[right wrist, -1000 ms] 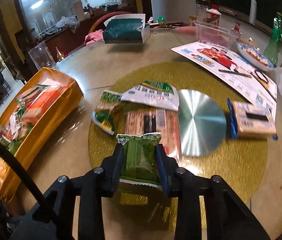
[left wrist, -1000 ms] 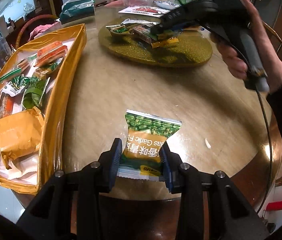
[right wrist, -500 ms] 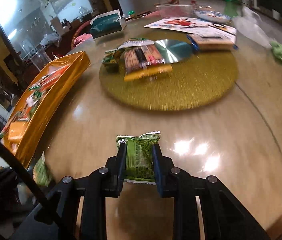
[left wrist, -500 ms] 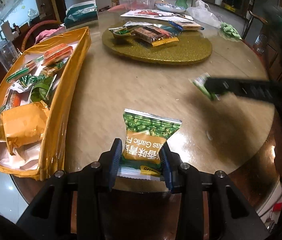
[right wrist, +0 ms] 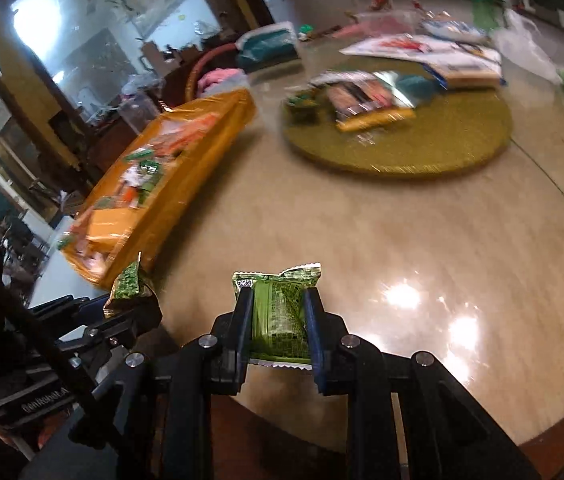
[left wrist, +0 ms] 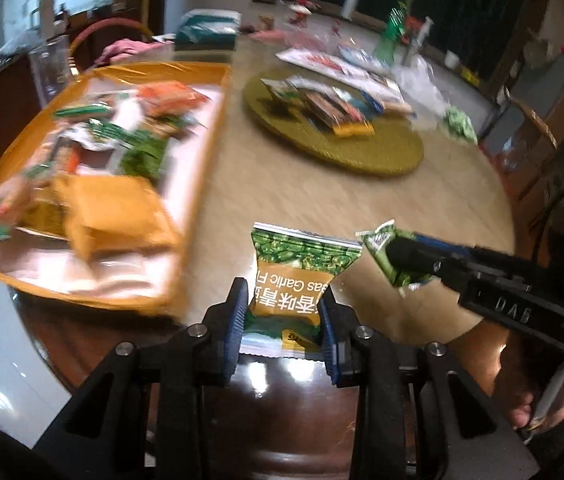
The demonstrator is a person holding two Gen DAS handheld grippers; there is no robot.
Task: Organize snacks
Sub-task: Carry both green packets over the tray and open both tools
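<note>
While tilted downward, both grippers clamp snack packets.

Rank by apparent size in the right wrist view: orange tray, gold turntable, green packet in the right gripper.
1. Gold turntable and orange tray: look alike, not ranked.
2. Green packet: smallest, though nearest the camera.

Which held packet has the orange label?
The packet in the left gripper: the garlic pea packet, green on top with an orange label. The small packet in the right gripper is green all over.
</note>
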